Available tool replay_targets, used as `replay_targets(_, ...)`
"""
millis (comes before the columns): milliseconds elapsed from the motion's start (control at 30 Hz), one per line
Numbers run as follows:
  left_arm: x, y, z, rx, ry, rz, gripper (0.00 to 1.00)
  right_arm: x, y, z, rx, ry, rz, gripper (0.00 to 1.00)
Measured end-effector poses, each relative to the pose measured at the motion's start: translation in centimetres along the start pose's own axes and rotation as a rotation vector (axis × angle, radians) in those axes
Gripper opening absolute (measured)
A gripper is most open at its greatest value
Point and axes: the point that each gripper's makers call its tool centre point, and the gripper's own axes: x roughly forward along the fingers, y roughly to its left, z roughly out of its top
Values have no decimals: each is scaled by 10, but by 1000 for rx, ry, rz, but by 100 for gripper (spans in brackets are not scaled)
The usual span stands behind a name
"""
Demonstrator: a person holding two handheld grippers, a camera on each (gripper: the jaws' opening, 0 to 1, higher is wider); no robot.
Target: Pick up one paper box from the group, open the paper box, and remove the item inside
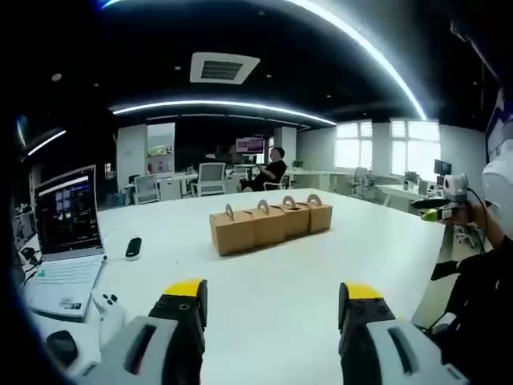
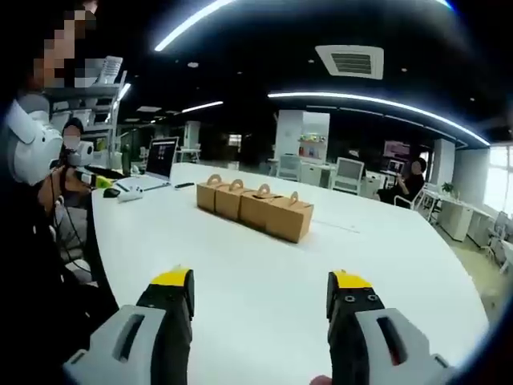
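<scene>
1. Four brown paper boxes [image 1: 270, 220] stand in a tight row, touching side to side, near the middle of a large white table [image 1: 272, 297]. Each has a looped paper handle standing up from its top. In the right gripper view the same row [image 2: 255, 206] runs at a slant, its nearest box at the right end.
2. No print, label or brand can be read on any box; the faces look plain at this size.
3. The left gripper [image 1: 272, 301] hovers low over the table on the near side of the boxes, well apart from them. Its yellow-tipped jaws are spread wide with only bare tabletop between them.
4. The right gripper [image 2: 260, 293] likewise hangs over the table short of the row, jaws parted wide and holding nothing.
5. An open laptop [image 1: 66, 241] sits at the table's left edge in the left gripper view, its screen lit; the writing on it is too small to read. In the right gripper view it [image 2: 158, 163] stands beyond the far end of the row.
6. A small dark device [image 1: 133, 248] lies beside the laptop, a white game controller [image 1: 108, 305] nearer the camera, and a dark mouse [image 1: 61, 346] at the corner.
7. Nothing lies between either gripper and the boxes.
8. A seated person [image 1: 272, 170] is at a far desk among office chairs [image 1: 210, 178].
</scene>
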Motion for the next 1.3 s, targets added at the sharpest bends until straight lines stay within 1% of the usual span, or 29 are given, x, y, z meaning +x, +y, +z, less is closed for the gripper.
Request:
replay_targets(467, -1, 1, -1, 2, 8, 2, 67, 0, 0, 1, 0, 2, 2, 68)
replay_targets(700, 0, 1, -3, -5, 17, 1, 67, -1, 1, 0, 2, 6, 3, 69)
replay_targets(767, 1, 1, -3, -10, 19, 1, 67, 0, 1, -3, -2, 18, 6, 69)
replay_targets(833, 6, 1, -8, -38, 32, -5, 67, 1, 2, -6, -6, 29, 8, 69)
replay_targets(900, 9, -2, -13, -28, 52, -11, 66, 3, 3, -7, -1, 35, 15, 69)
replay_targets(967, 12, -4, -14, -17, 60, -15, 67, 5, 4, -8, 7, 40, 22, 69)
replay_targets(1133, 14, -4, -9, -3, 68, -21, 67, 8, 4, -9, -8, 68, 30, 69)
replay_targets(1300, 16, 3, -2, 20, 95, -5, 66, 8, 0, -3, -31, 84, 37, 68)
